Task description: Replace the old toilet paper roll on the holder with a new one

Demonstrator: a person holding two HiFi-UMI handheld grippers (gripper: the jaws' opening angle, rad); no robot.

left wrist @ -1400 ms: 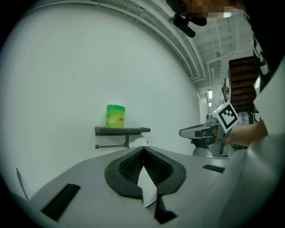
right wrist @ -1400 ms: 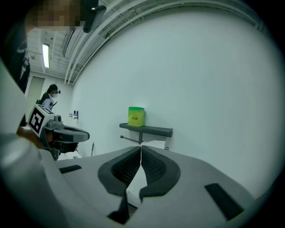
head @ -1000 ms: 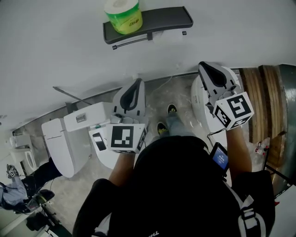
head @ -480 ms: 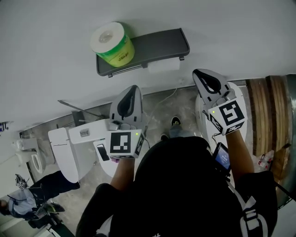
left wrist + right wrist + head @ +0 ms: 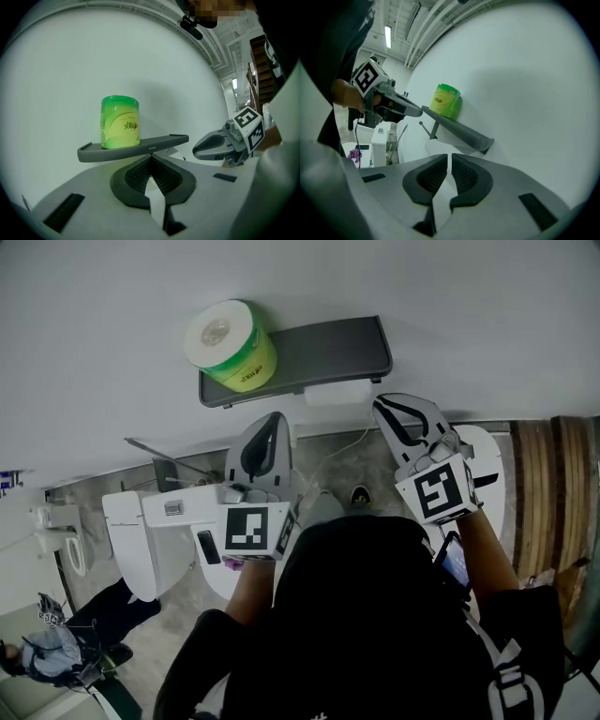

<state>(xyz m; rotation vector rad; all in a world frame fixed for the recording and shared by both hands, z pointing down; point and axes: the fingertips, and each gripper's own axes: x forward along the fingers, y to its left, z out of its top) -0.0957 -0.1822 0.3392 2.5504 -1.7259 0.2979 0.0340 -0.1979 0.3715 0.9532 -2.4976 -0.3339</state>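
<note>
Nearing shelf [image 5: 328, 348]: left gripper [image 5: 270, 423] and right gripper [image 5: 386, 409], both closer than a second ago.
Jaws: both pressed together, empty.
New roll [image 5: 230, 345]: upright on the shelf's left end.
Old roll [image 5: 339, 392]: under the shelf.

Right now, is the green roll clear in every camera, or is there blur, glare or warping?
Head view: the wrapped roll on the shelf is sharp, no glare; the person's dark clothing is nearly black. Left gripper view: roll crisp, fisheye bows the wall, corners black. Right gripper view: roll small but readable, strong fisheye, a ceiling light shows bright top left.
</note>
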